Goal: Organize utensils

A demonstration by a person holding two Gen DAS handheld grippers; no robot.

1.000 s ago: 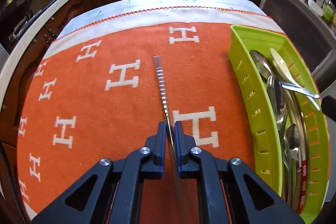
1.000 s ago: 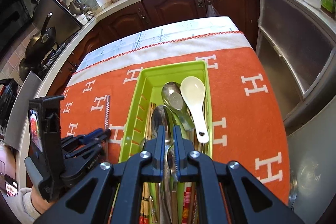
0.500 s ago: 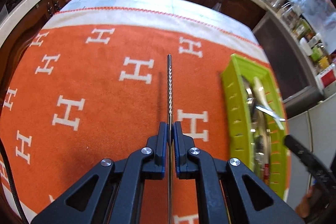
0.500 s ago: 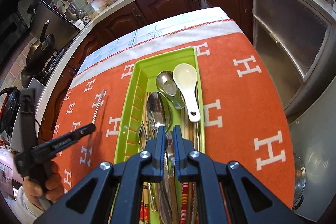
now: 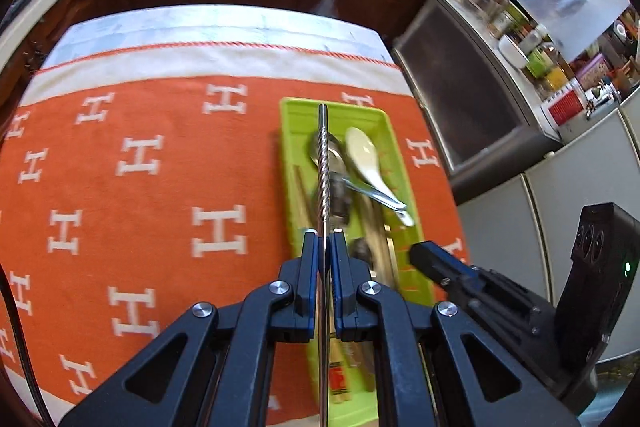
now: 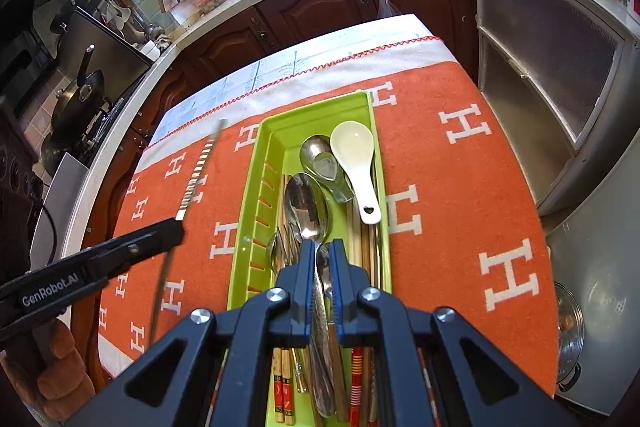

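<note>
My left gripper (image 5: 324,247) is shut on a twisted metal chopstick (image 5: 322,163) and holds it in the air, pointing over the green utensil tray (image 5: 292,155). In the right wrist view the same chopstick (image 6: 198,171) sticks out of the left gripper (image 6: 176,223), left of the tray (image 6: 256,195). The tray holds metal spoons (image 6: 306,205), a white ceramic spoon (image 6: 356,159) and several chopsticks. My right gripper (image 6: 323,255) hovers over the tray's near half with its jaws nearly closed; a spoon handle lies in line between them, and I cannot tell if it is gripped.
The tray lies on an orange cloth (image 6: 460,187) with white H marks covering a table. Wooden kitchen cabinets (image 6: 320,3) and a counter stand behind it. A steel appliance (image 6: 560,75) is at the right, a stove with a pan (image 6: 76,99) at the left.
My left gripper has swung right with the chopstick, from over the bare cloth to over the tray. The right gripper has stayed over the tray.
</note>
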